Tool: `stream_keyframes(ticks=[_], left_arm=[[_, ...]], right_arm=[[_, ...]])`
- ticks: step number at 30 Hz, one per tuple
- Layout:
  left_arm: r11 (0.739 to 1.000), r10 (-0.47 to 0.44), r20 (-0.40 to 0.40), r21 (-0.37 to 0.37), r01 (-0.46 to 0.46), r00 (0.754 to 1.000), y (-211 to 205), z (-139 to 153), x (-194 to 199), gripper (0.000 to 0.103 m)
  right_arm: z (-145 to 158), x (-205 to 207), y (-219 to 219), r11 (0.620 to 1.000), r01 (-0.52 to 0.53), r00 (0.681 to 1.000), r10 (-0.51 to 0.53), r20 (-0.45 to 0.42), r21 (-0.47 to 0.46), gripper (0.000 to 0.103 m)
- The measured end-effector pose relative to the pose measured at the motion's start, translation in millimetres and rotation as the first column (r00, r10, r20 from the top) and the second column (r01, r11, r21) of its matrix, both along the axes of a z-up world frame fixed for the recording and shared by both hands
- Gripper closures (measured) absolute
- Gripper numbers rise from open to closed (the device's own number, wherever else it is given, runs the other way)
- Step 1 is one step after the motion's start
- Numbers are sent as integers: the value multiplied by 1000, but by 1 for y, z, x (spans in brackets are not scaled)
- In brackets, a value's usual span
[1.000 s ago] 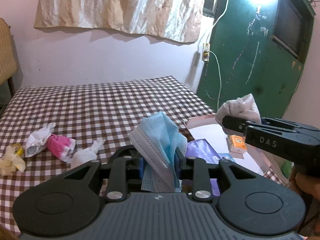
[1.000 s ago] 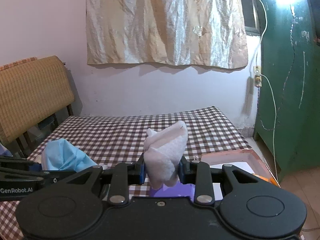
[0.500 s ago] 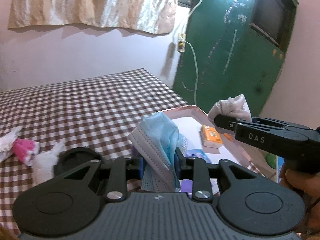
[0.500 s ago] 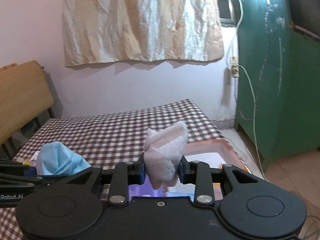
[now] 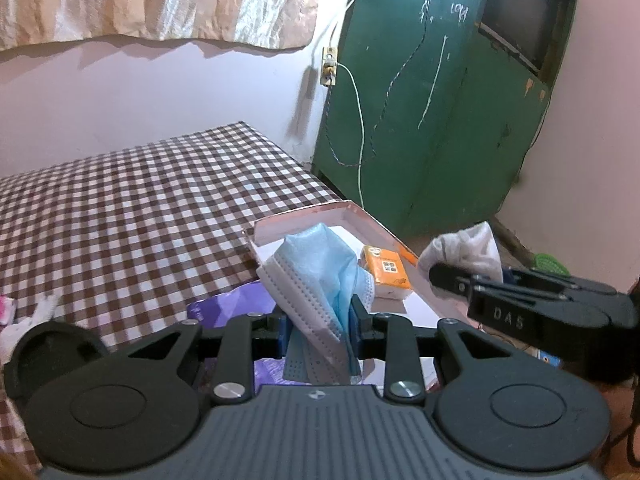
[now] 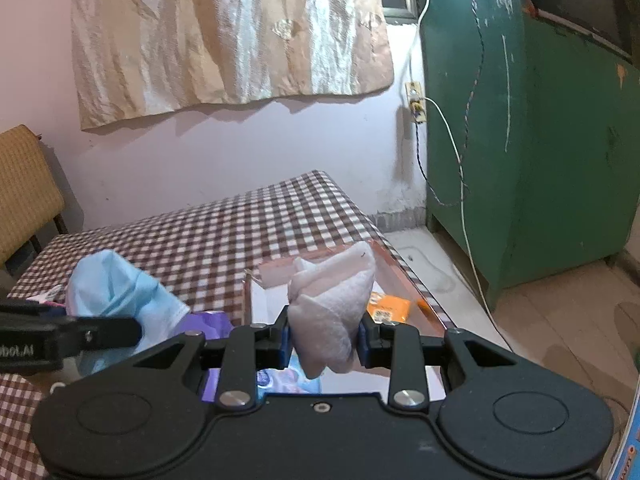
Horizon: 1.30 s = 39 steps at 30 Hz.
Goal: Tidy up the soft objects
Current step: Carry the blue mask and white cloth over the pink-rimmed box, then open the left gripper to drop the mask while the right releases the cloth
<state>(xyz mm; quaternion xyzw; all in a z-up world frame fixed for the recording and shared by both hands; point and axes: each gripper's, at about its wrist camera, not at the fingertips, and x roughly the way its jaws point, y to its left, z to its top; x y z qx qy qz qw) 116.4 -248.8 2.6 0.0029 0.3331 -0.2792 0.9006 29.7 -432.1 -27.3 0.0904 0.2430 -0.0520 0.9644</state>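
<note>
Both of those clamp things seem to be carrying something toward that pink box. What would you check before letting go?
1. Left hand-held gripper shut on the blue face mask: ok.
2. Right hand-held gripper shut on the white cloth: ok.
3. Pink box open, with bare floor showing: ok.
4. Orange packet already inside, clear of the drop spot: cannot tell.
5. The two grippers apart from each other: ok.
</note>
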Motion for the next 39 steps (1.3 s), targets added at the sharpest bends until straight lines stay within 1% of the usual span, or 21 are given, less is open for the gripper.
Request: stream_keyframes(ticks=[5,13,17,18,19,21,22,23,24,26,27,31,35,39], left_arm=[[1000,1,-14,11,-1,1000,-14,-6,17,73],[1000,3,-49,24,-2,999,-33,-15,49,73],[1000,11,-63,21,-9,998,-42,-16,66,70],[1000,10,-67,18,-9,998,-44,-16,70,69],[1000,11,-70,15,-10,997,-47,-15,75,66],[1000,15,-66,12,-14,998,-49,-14,80,52],[1000,13,-65,9,-13,998,-50,-13,81,42],[1000,11,-62,5,-10,998,-50,-13,81,35],[1000,8,-59,0,-8,998,-48,-12,81,33],[1000,9,-52,4,-9,999,-46,-12,80,28],[1000,13,-48,5,-12,999,-45,-11,78,28],[999,37,-47,-4,-37,998,-35,-5,74,27],[997,78,-28,17,-77,997,-21,6,61,22],[992,121,-7,26,-120,993,-5,16,49,21]], right_arm=[[-11,7,-8,1000,7,1000,-7,-20,11,66],[-20,33,-18,999,-7,999,8,-39,34,66],[-22,50,-18,999,-23,999,24,-43,30,65],[-22,55,-18,999,-26,999,28,-41,31,64],[-22,59,-17,999,-28,999,29,-37,30,62],[-21,66,-17,999,-33,999,34,-24,28,55],[-21,69,-17,999,-32,999,33,-21,26,47],[-20,71,-19,999,-31,999,32,-16,26,33],[-20,71,-19,999,-30,999,31,-10,29,29],[-19,70,-20,999,-34,999,34,-2,37,28],[-18,69,-21,999,-37,999,37,2,40,26],[-12,62,-18,999,-29,1000,29,11,25,26],[-2,49,-13,1000,-18,1000,18,22,2,26],[10,38,-1,999,-17,999,18,28,-33,24]])
